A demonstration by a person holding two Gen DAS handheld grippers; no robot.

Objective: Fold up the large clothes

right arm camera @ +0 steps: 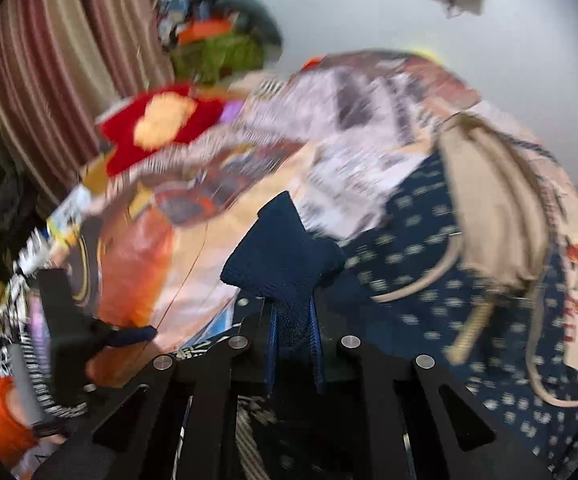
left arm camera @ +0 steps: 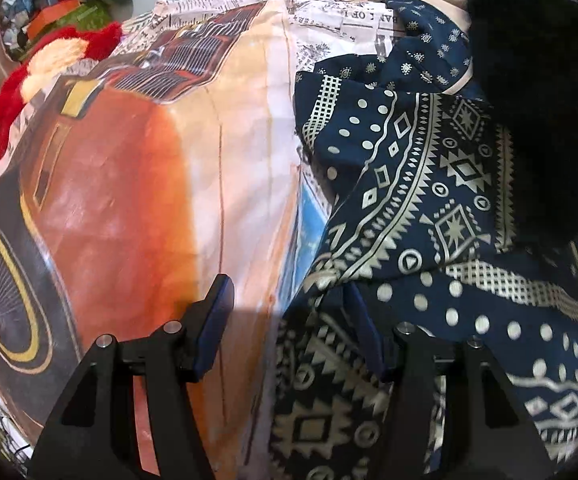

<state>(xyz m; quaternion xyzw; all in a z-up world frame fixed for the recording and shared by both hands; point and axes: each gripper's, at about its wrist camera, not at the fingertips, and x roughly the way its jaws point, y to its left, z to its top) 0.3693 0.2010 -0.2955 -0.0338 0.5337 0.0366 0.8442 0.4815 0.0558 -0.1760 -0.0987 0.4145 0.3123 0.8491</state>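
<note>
Blur is smearing most of the right wrist view, so prints and borders there are hard to read. The right gripper is clenching a bunched fold of the navy patterned garment, its blue pads pressed together on the cloth, which is puffing up above the fingertips. The left gripper is standing half open, gripping nothing; its left finger is lying over the car-print bedsheet, while its right finger is partly buried under the garment's edge, so whether that pad is touching cloth cannot be told. A dark furry shape is blocking the upper right of the left wrist view. The garment is lying rumpled on the right part of the sheet, its beige lining turned outward at the far end. To the left, the sheet is lying flat and bare up to a red plush toy and a clutter pile near the striped curtain. In the right view the left gripper is showing low at the left, cut off and blurred.
</note>
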